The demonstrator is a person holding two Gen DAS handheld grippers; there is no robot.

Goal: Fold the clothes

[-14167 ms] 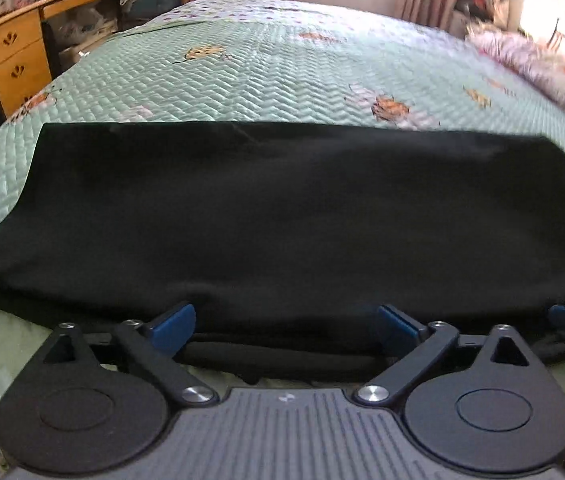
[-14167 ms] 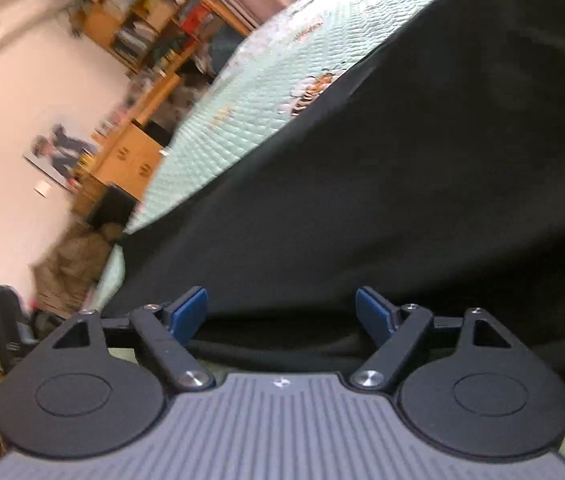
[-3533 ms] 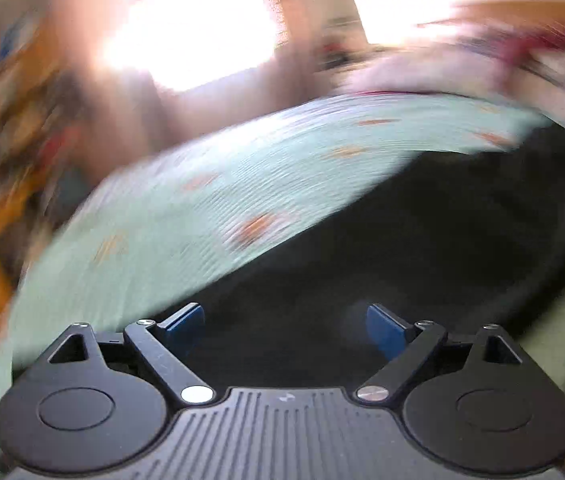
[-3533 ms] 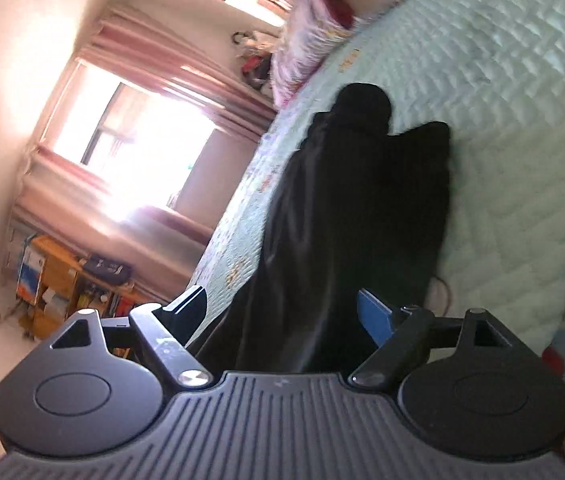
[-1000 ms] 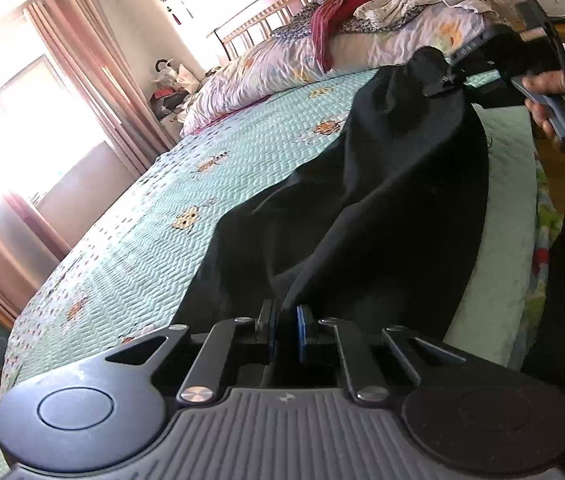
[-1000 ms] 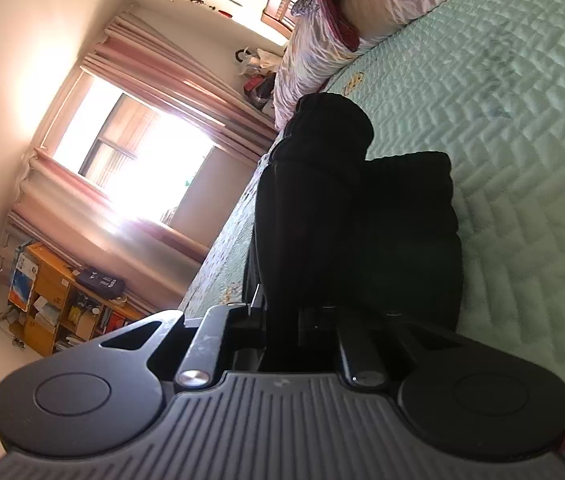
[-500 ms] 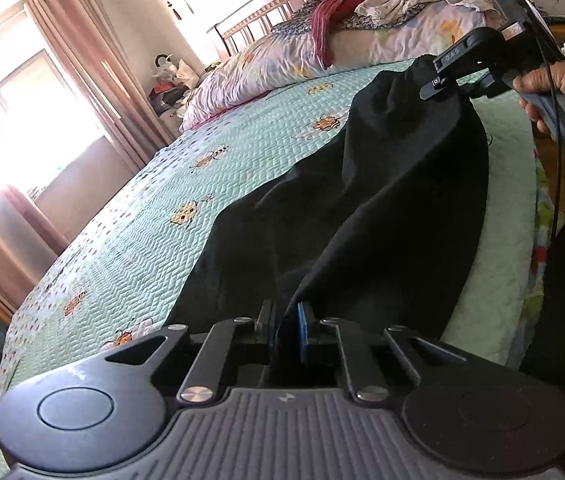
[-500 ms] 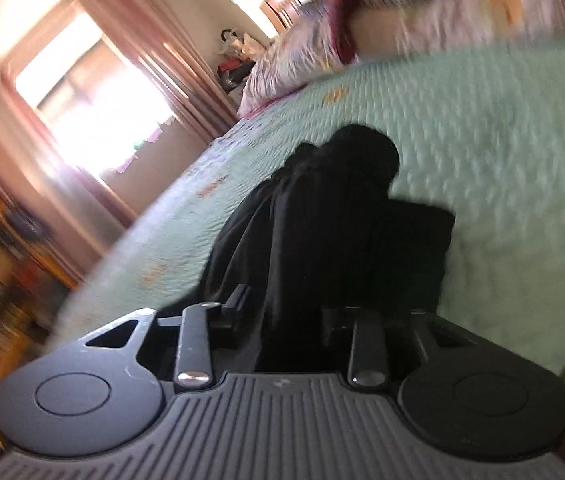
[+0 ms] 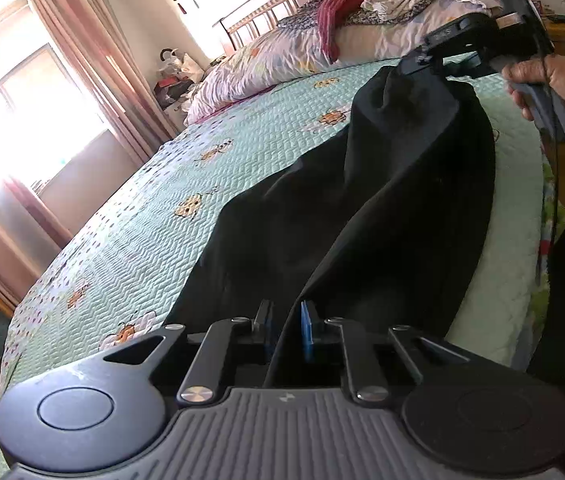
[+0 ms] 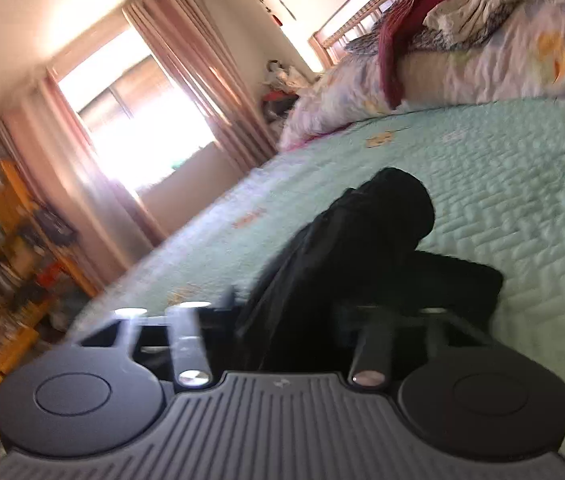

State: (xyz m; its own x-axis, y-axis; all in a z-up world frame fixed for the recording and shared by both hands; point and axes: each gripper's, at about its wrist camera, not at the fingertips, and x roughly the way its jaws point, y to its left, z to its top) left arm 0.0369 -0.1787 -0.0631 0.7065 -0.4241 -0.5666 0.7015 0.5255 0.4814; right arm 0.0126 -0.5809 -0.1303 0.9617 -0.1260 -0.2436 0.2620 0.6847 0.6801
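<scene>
Both grippers clamped the black garment point(image 9: 382, 208)

Left gripper point(image 9: 286, 332) and right gripper point(image 9: 422, 62) pinched its ends, plain, unlabelled, sagging mid-frame over the green quilt point(image 9: 154, 232).

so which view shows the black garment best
The left wrist view: the garment stretches across the bed from the left gripper to the right gripper, both clamped on it. The blurred right wrist view shows only a bunched end.

The left gripper point(image 9: 286, 330) sits low centre, jaws pinched nearly together, while the right gripper point(image 9: 422, 62), hand-held point(image 9: 562, 88) at upper right, is likewise clamped.
</scene>
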